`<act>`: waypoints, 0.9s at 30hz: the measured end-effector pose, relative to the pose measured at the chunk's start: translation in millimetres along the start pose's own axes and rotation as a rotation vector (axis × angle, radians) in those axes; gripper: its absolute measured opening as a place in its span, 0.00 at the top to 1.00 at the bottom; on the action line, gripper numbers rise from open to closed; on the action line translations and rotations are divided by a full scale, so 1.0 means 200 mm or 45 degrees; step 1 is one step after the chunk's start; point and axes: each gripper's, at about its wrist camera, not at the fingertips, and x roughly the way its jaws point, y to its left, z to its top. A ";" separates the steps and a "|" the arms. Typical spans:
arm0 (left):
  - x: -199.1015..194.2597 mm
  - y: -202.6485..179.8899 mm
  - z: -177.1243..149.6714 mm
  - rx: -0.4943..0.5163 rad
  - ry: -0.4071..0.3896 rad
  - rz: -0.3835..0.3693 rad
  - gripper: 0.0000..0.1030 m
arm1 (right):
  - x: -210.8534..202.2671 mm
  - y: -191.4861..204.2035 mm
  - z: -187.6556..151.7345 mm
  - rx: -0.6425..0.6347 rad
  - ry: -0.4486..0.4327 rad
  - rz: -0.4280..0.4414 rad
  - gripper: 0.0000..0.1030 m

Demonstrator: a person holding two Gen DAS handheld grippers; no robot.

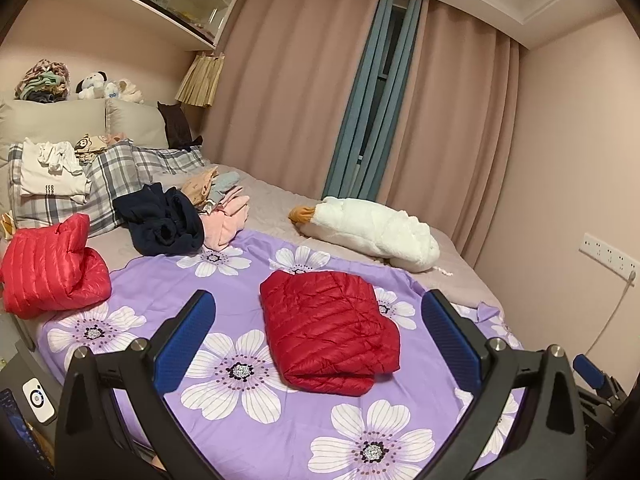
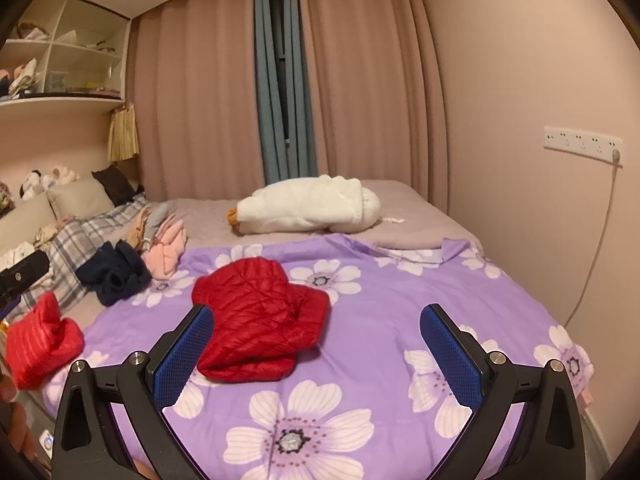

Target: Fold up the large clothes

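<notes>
The red puffy jacket [image 1: 330,328] is folded into a thick bundle on the purple flower blanket [image 1: 240,300]. The left gripper [image 1: 320,336] and the right gripper [image 2: 316,344] are both wide open, holding nothing.

left gripper [image 1: 320,336]: black, angular frame arms; blue textured pads [image 1: 188,340] are carried on the inner faces of both fingers
left gripper fasteners: round silver screw heads are set at the finger joints
right gripper [image 2: 318,346]: the same black frame and blue dimpled pads [image 2: 450,354] are seen, with matching silver screws
</notes>
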 end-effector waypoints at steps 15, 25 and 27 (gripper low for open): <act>0.02 0.00 -0.02 0.011 0.043 -0.023 0.00 | 0.01 0.00 0.01 0.007 0.005 -0.005 0.01; 0.02 0.00 -0.03 -0.001 0.048 -0.019 0.00 | 0.02 0.02 -0.01 -0.005 0.024 -0.018 0.01; 0.02 0.00 -0.03 0.004 0.047 -0.015 0.00 | 0.02 0.02 -0.01 -0.006 0.023 -0.019 0.01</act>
